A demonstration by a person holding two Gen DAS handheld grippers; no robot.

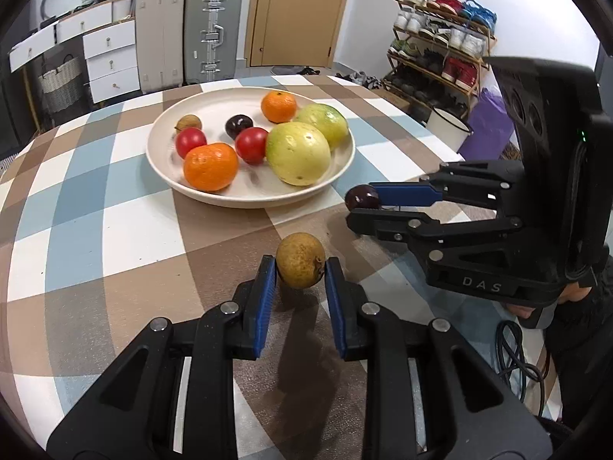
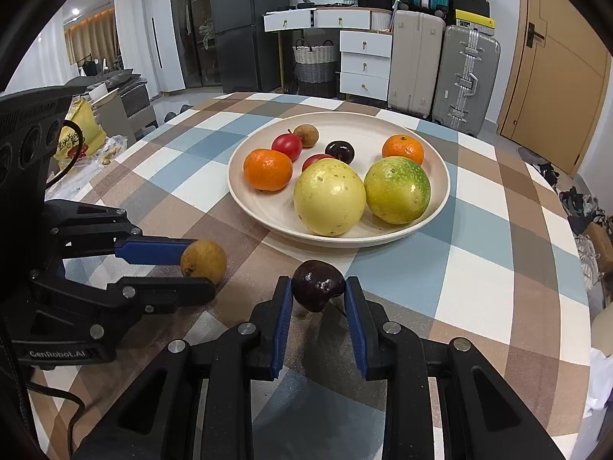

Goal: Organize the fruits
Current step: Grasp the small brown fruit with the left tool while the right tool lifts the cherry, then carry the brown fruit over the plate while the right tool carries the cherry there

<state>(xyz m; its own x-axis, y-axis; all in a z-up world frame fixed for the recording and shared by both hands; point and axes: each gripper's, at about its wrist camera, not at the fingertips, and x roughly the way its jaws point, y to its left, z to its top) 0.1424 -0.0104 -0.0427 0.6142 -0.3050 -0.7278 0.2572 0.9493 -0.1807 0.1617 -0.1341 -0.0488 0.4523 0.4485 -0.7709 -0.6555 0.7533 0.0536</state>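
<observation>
The blue fingers (image 1: 268,287) of the left gripper (image 1: 300,268) pinched a brown longan (image 1: 300,260) just above the checked tablecloth (image 1: 95,230), near its front edge. The right gripper (image 2: 318,287) likewise clamped a dark cherry (image 2: 318,283) between its pads. Beyond both, toward the table's far edge, a cream plate (image 2: 440,207) held 2 oranges, 2 red fruits, 2 large yellow-green fruits, 1 dark cherry and 1 longan.

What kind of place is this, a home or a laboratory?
Most likely a home, perhaps a dining area near the entrance. A shoe rack full of shoes stands by a wooden door, suitcases lean against the wall, and a checked tablecloth covers the table.
</observation>
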